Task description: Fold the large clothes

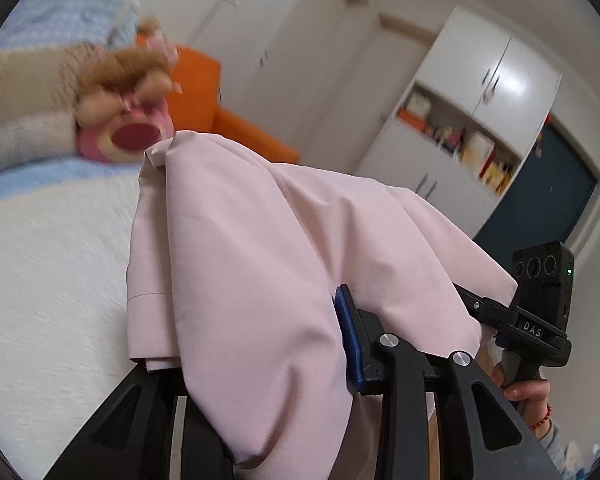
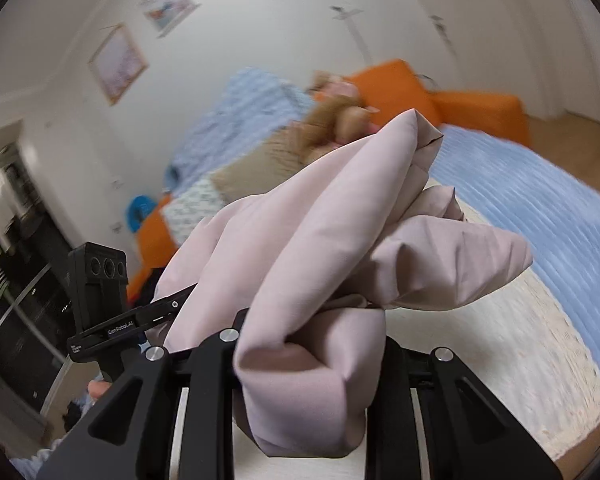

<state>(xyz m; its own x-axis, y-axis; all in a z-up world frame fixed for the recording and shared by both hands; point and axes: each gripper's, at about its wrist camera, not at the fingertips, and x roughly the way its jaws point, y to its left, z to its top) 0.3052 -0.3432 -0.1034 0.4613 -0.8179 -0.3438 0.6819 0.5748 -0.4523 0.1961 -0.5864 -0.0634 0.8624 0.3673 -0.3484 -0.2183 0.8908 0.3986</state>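
A large pale pink garment [image 1: 252,264] hangs bunched between both grippers, lifted above the bed. My left gripper [image 1: 260,364] is shut on the garment; one blue finger pad [image 1: 350,340] shows at its right, the other finger is hidden by cloth. In the right wrist view the same pink garment [image 2: 320,280] drapes over my right gripper [image 2: 312,344], which is shut on it; its fingertips are covered by folds. The right gripper body [image 1: 540,308] shows at the right of the left wrist view, and the left gripper body [image 2: 104,308] at the left of the right wrist view.
A white bed surface [image 1: 52,288] with a blue striped blanket [image 2: 540,216] lies below. Plush toys [image 1: 120,120] and pillows [image 1: 24,112] sit at the bed's head. An orange sofa [image 2: 440,100] stands behind. A white cabinet [image 1: 472,120] is at the right.
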